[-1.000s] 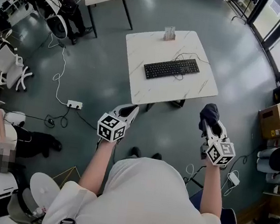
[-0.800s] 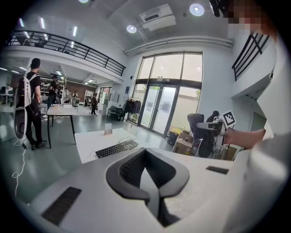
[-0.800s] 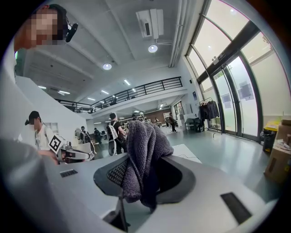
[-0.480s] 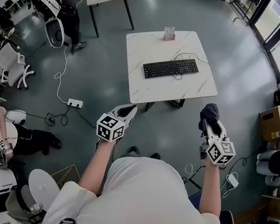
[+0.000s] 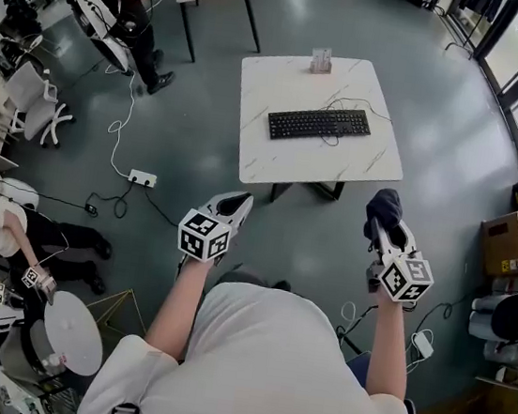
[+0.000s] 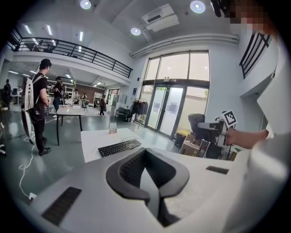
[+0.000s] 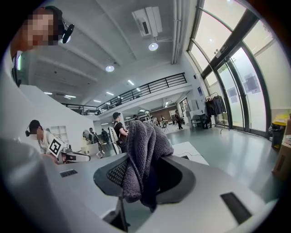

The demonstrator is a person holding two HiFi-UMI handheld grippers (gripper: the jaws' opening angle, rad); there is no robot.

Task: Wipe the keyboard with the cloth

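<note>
Small holder (image 5: 321, 61) at the desk's (image 5: 274, 161) far edge: contents unreadable. My right gripper (image 5: 386, 235) clamps the grey cloth (image 5: 387, 207), lower right. My left gripper (image 5: 239, 202) has its jaws together. The black keyboard (image 5: 319, 123) lies upper centre, well apart from both.

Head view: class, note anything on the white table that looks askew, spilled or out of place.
Only the thin dark cable straggles in loose loops beside the black keyboard on the white marble-look table. The keyboard lies square; nothing looks spilled.
</note>
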